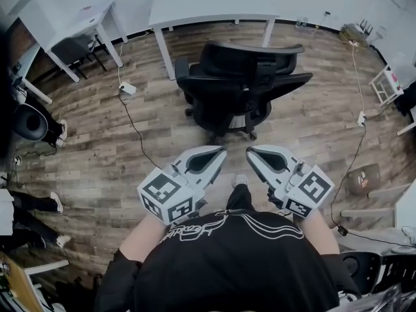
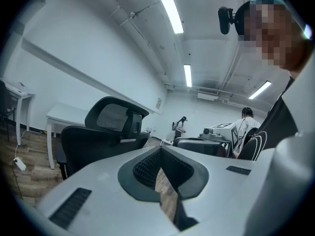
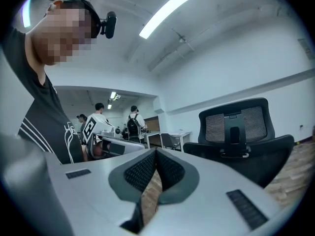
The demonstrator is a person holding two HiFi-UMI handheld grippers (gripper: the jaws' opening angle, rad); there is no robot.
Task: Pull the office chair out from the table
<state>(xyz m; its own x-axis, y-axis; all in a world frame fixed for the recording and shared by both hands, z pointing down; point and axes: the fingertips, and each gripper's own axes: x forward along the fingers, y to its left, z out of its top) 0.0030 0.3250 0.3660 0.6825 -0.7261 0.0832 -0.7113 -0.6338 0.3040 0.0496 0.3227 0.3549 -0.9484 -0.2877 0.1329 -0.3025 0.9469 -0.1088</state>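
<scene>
The black office chair stands on the wood floor, a short way out from the white table, its backrest toward me. My left gripper and right gripper are side by side in front of my body, short of the chair and apart from it. Both are shut with nothing between the jaws. The left gripper view has the chair at left beyond the closed left gripper. In the right gripper view the chair is at right beyond the closed right gripper.
A cable and power strip lie on the floor left of the chair. Another white desk stands at the far left, and a second cable runs along the right. People stand in the background.
</scene>
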